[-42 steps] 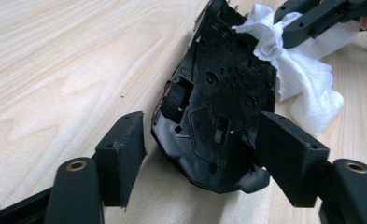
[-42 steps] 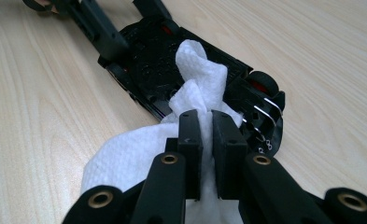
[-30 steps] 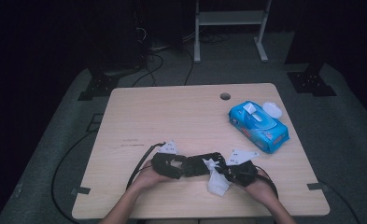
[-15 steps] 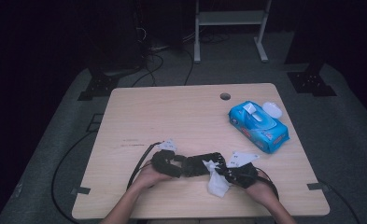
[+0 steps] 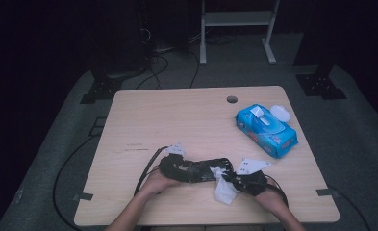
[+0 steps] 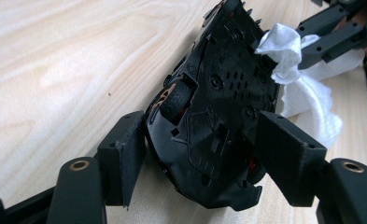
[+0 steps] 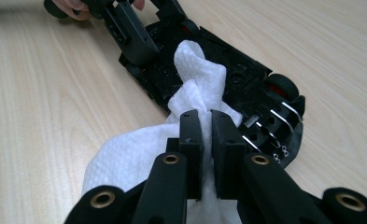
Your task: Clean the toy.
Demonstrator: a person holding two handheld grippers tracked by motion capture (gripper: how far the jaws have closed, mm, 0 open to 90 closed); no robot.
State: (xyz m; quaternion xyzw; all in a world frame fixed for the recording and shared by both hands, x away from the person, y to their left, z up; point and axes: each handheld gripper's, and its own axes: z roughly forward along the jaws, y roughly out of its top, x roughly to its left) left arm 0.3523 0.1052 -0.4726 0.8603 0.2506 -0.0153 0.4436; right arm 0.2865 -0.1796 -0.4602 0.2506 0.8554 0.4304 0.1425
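Observation:
A black toy car [image 5: 198,171] lies with its underside showing, near the table's front edge. My left gripper [image 5: 187,169] is shut on the car [image 6: 214,107], one jaw on each flank by the wheels, and its fingertips [image 6: 204,149] straddle one end of the chassis. My right gripper [image 5: 234,180] is shut on a crumpled white wipe [image 5: 223,190]. In the right gripper view the jaws [image 7: 208,123] pinch the wipe [image 7: 195,84], whose free end rests on the car's underside [image 7: 246,81]. The wipe [image 6: 307,100] touches the car's far end in the left gripper view.
A blue pack of wet wipes [image 5: 266,127] with its white lid [image 5: 280,113] flipped open lies at the table's right. A cable hole [image 5: 232,99] sits near the far edge of the wooden table [image 5: 177,120]. Cables trail from both grippers.
Hardly anything: the right gripper and its wipe have shifted slightly against the car. The left gripper and the car stay put.

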